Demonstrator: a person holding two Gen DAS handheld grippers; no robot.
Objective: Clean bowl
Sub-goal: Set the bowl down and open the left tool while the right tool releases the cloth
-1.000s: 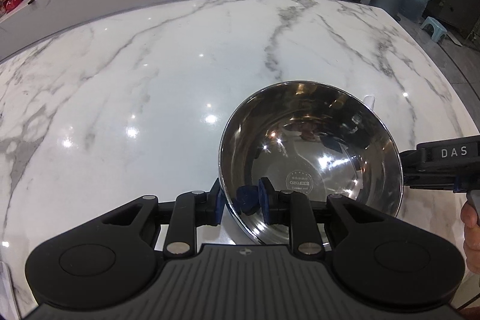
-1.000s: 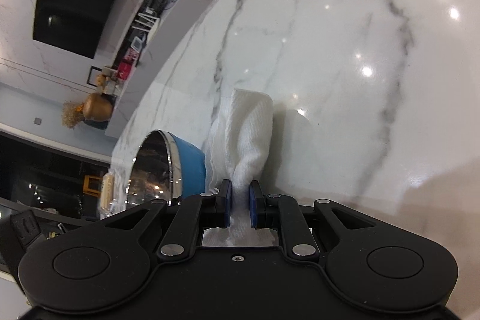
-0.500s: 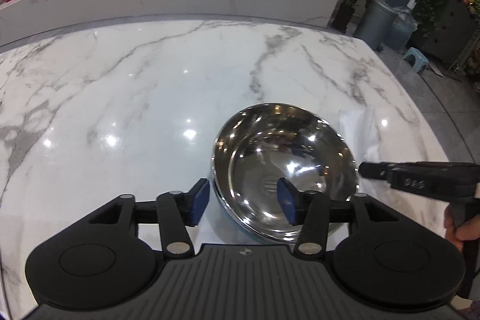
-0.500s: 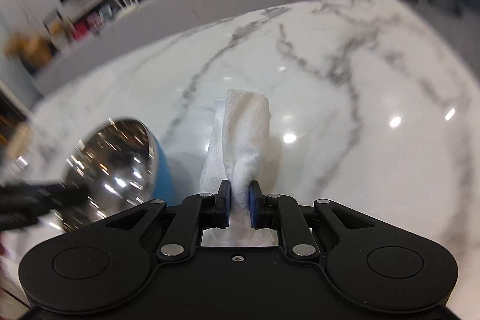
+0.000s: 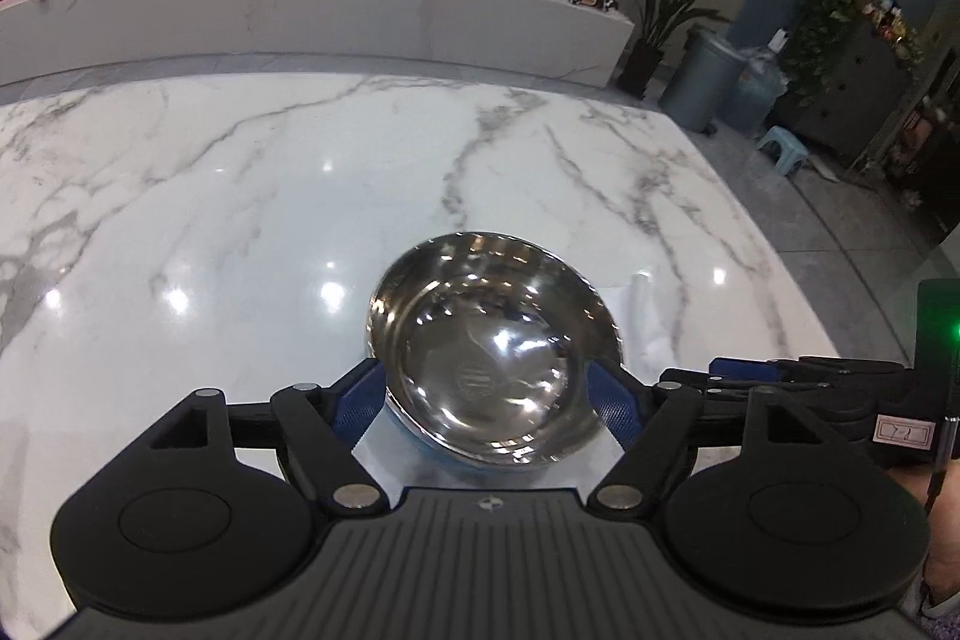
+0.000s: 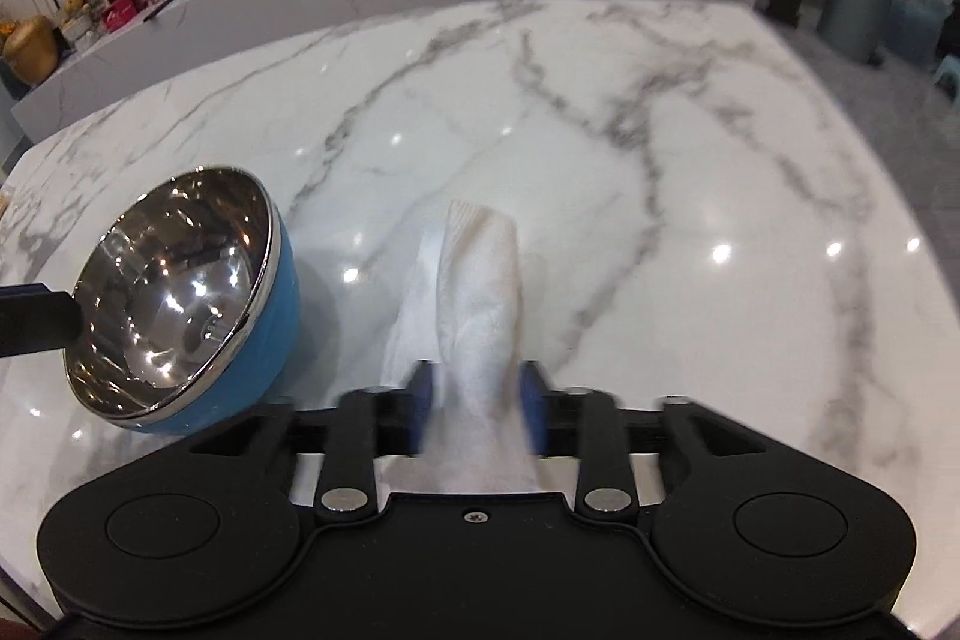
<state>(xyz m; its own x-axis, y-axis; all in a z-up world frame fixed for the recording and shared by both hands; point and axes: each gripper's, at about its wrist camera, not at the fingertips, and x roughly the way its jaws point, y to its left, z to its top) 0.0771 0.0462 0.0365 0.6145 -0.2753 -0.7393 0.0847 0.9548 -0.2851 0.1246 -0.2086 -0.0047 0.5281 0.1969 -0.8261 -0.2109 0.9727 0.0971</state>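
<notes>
A steel bowl [image 5: 492, 352] with a blue outer wall [image 6: 270, 340] stands on the white marble table [image 5: 240, 220]. My left gripper [image 5: 486, 403] hovers over the bowl's near side. Its jaws are opening and its blue pads [image 5: 360, 400] stand apart on either side of the bowl, off the rim. A white folded cloth [image 6: 480, 292] lies on the table just right of the bowl [image 6: 180, 298]. My right gripper [image 6: 477, 400] is over the cloth's near end. Its jaws are opening too, with the cloth between the blurred pads [image 6: 531, 400]. The cloth [image 5: 642, 316] also shows beside the bowl in the left wrist view.
The right gripper [image 5: 780, 376] reaches in from the right in the left wrist view, held by a hand. The table's right edge [image 5: 780, 250] drops to the floor with a grey bin [image 5: 702, 82] and a small stool [image 5: 780, 148]. A long white counter [image 5: 300, 10] runs behind the table.
The left jaws let go of the bowl's rim, spread wide and drew back upward. The right jaws parted from the cloth they pinched, and the right hand rose and rolled level.
</notes>
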